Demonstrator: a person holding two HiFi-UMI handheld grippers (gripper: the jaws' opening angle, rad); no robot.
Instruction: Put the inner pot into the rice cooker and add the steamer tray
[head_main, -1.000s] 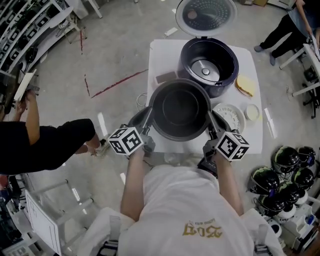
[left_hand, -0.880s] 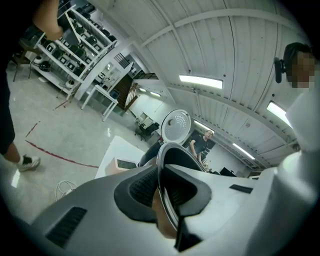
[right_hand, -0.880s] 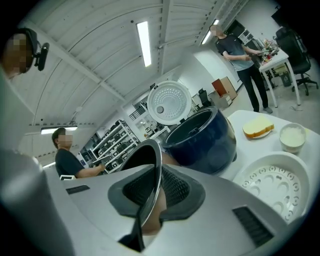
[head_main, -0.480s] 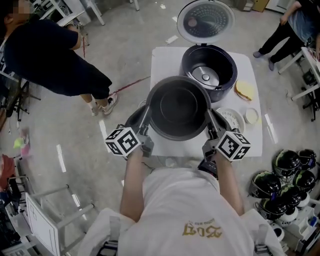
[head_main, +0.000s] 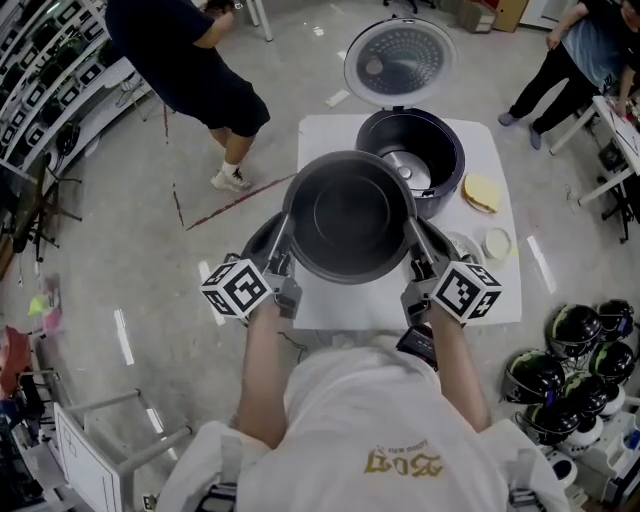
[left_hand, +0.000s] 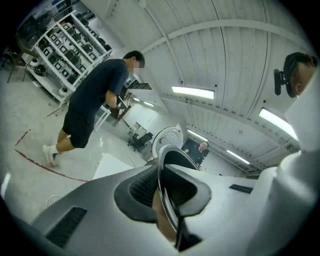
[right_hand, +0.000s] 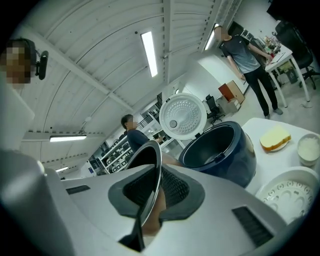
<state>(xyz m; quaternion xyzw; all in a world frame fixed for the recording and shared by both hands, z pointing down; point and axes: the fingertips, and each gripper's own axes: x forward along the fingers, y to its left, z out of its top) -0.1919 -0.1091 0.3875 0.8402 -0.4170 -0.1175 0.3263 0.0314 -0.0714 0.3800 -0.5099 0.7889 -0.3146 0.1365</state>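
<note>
I count two grippers, and both are clamped on the one inner pot (head_main: 350, 215). The left gripper (head_main: 284, 240) pinches the pot's rim on its left side and the right gripper (head_main: 412, 238) pinches it on the opposite side. Each gripper view shows the thin metal edge running between narrow, nearly closed pads. The right jaws have just tightened a little further on that rim. There is one rice cooker (head_main: 442, 142), dark blue and empty, with its one lid (head_main: 398, 58) standing open behind it. I hold the pot in the air just in front of the cooker, where it overlaps the cooker's near edge, and it is not yet inside. The cooker sits at the far end of a single white table (head_main: 322, 138). One white perforated steamer tray (right_hand: 286, 192) lies on the table in front of the cooker and to its right. One yellow sponge-like piece (head_main: 482, 193) lies right of the cooker, with one small white dish (head_main: 497, 243) nearer to me than that. Two bystanders show in the head view: a person in dark clothes (head_main: 190, 60) well to the left of the cooker, and another person (head_main: 570, 45) well to its right. A cluster of dark helmets (head_main: 560, 370) sits on the floor far to the cooker's right, and I cannot count them surely. Against a second ago, the pot looks larger and higher and covers more of the cooker's front. The dark-clothed person has moved from the left edge of the view to the far left of the cooker.
</note>
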